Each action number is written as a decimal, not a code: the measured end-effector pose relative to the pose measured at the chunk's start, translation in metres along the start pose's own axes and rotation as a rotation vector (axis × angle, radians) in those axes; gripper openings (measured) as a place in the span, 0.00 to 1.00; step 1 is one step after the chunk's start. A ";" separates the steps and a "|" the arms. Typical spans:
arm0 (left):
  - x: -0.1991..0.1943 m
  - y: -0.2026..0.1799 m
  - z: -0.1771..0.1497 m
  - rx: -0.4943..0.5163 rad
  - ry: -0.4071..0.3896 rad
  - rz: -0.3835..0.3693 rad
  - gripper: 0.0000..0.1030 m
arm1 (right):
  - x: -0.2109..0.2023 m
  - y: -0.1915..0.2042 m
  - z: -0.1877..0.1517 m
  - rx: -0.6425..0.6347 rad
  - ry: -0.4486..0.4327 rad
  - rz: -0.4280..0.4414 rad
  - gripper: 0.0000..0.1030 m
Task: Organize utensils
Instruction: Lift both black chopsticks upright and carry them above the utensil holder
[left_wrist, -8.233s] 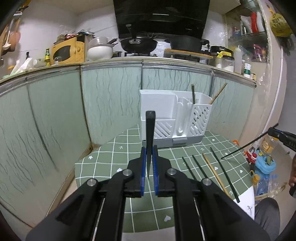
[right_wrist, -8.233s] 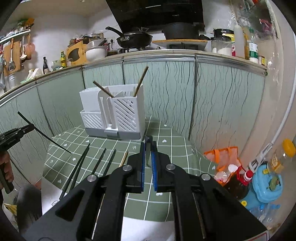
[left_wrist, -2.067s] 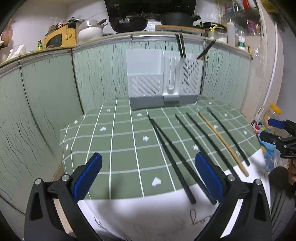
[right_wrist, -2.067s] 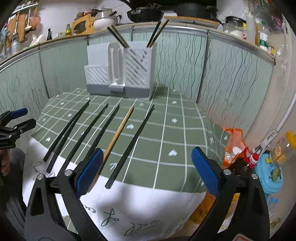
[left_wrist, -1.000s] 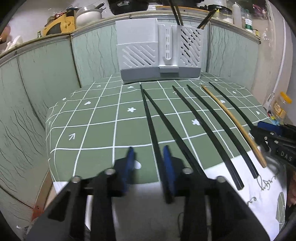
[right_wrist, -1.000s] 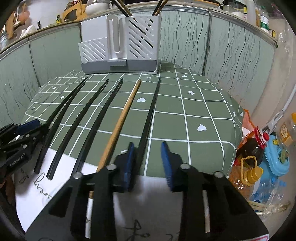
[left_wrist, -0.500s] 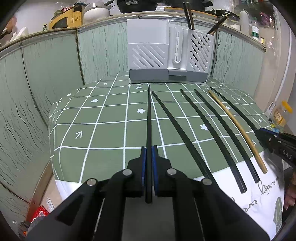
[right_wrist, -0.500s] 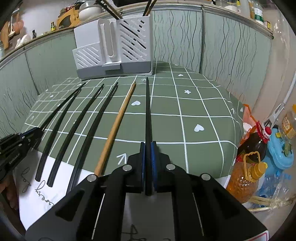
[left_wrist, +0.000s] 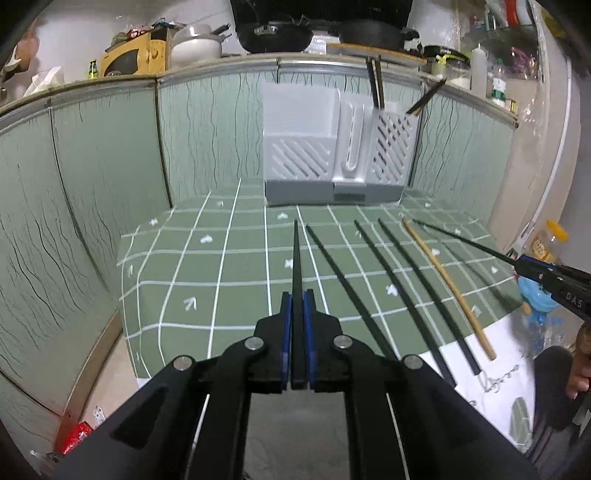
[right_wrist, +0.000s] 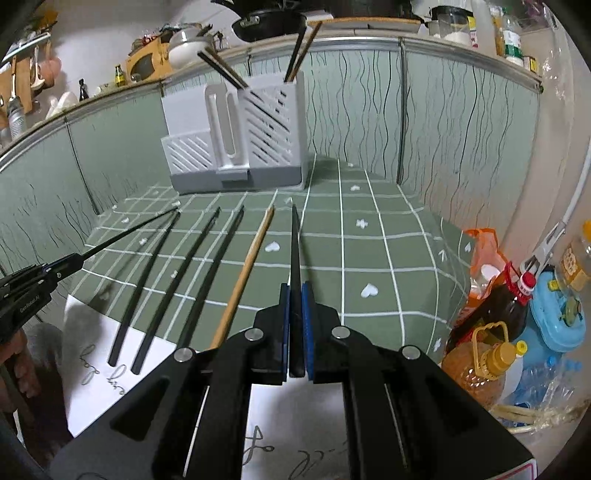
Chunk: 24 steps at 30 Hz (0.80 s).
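My left gripper (left_wrist: 297, 293) is shut on the thick end of a black chopstick (left_wrist: 296, 254), which points ahead and hangs above the green checked tablecloth (left_wrist: 207, 280). My right gripper (right_wrist: 294, 286) is shut on another black chopstick (right_wrist: 294, 240), also off the table. Each gripper appears in the other's view, the right gripper (left_wrist: 522, 261) and the left gripper (right_wrist: 75, 258). Between them lie three black chopsticks (right_wrist: 179, 284) and a wooden chopstick (right_wrist: 245, 273). A white and grey utensil holder (left_wrist: 332, 147) stands at the back, with chopsticks leaning in its right compartment.
Green cabinet fronts (left_wrist: 92, 177) wall the table at the back and left. White printed cloth (right_wrist: 92, 362) covers the near edge. Right of the table, on the floor, stand an oil jug (right_wrist: 480, 358), a dark bottle (right_wrist: 498, 306) and a blue container (right_wrist: 561, 306).
Both grippers went from wide open to shut, each on an outer black chopstick. Both have since risen, lifting the chopsticks off the cloth.
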<state>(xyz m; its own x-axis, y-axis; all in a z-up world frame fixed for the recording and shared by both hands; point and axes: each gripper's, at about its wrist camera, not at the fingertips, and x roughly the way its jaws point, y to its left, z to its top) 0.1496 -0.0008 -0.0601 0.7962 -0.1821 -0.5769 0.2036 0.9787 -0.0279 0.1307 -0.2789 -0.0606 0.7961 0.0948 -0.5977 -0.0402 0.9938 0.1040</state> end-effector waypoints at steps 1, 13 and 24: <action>-0.003 0.000 0.003 0.001 -0.007 -0.002 0.06 | -0.004 0.000 0.003 -0.002 -0.008 0.004 0.06; -0.038 0.014 0.041 -0.009 -0.097 -0.032 0.06 | -0.037 -0.002 0.035 -0.021 -0.095 0.027 0.06; -0.065 0.026 0.062 -0.002 -0.134 -0.053 0.06 | -0.062 -0.007 0.054 -0.011 -0.142 0.067 0.06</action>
<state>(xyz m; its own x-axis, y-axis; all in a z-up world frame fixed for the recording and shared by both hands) 0.1389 0.0301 0.0273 0.8531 -0.2450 -0.4607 0.2470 0.9673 -0.0570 0.1142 -0.2954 0.0192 0.8689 0.1521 -0.4710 -0.1018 0.9862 0.1307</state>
